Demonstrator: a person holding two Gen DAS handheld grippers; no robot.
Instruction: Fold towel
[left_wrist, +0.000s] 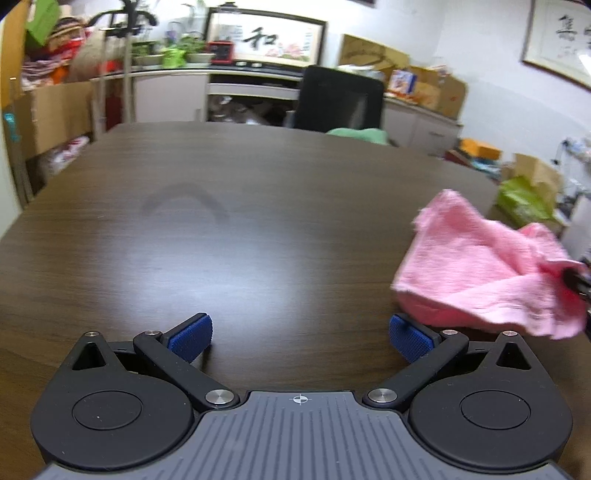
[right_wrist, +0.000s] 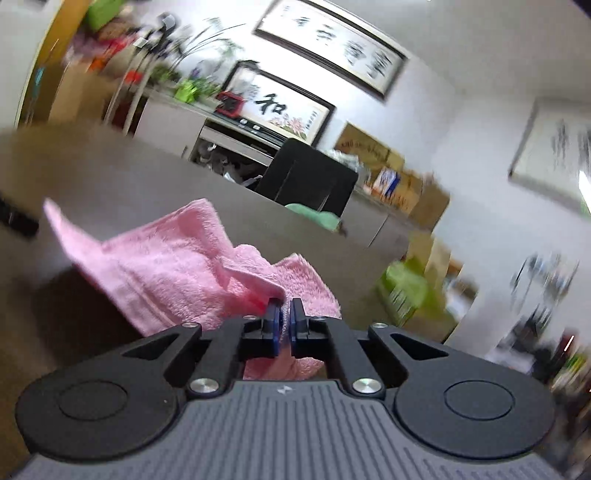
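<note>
A pink towel (left_wrist: 480, 273) lies crumpled at the right side of the dark wooden table (left_wrist: 221, 221). My left gripper (left_wrist: 300, 338) is open and empty, low over the table, with the towel just right of its right finger. My right gripper (right_wrist: 284, 314) is shut on an edge of the pink towel (right_wrist: 177, 266) and lifts that part off the table (right_wrist: 110, 177); it shows at the far right edge of the left wrist view (left_wrist: 576, 280). The right wrist view is tilted and blurred.
A black office chair (left_wrist: 340, 99) with a green cloth (left_wrist: 358, 134) on it stands at the table's far edge. Cabinets, cardboard boxes and framed calligraphy (left_wrist: 266, 40) line the walls. A green bag (left_wrist: 524, 199) sits beyond the table's right edge.
</note>
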